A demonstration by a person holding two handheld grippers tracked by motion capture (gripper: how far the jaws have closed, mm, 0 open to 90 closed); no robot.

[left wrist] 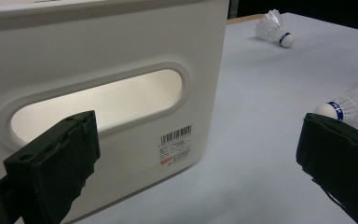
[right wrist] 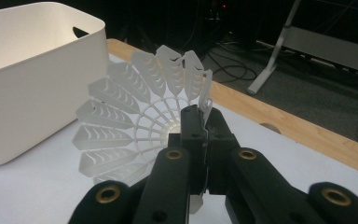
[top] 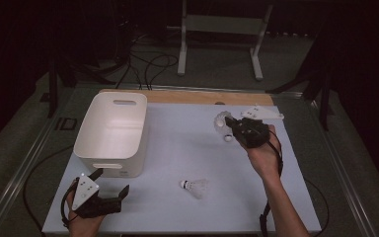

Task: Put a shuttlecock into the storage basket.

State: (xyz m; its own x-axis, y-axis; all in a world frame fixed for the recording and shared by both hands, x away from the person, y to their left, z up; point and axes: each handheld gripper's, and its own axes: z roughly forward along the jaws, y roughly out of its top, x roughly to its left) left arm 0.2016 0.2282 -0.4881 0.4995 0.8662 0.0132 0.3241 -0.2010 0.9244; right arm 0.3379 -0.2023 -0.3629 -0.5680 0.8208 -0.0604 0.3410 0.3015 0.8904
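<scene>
A: R gripper (top: 228,124) status?
B: Jaws clamped on the skirt edge of a shuttlecock (right wrist: 140,112), far right of the table (top: 177,148), cork end pointing down.
A: L gripper (top: 112,183)?
B: Jaws wide apart, nothing btwn them, near-left corner, just beside the white bin (top: 111,133).
A: Other shuttlecock?
B: Second shuttlecock (top: 194,186) lying on its side, near-centre, well apart from both grippers. Bin sits left.

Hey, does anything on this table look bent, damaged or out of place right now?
One thing: the right gripper pinches the shuttlecock by the rim of its skirt, and the pinched vane looks bent. The other shuttlecock lies on its side, which is normal.
</scene>
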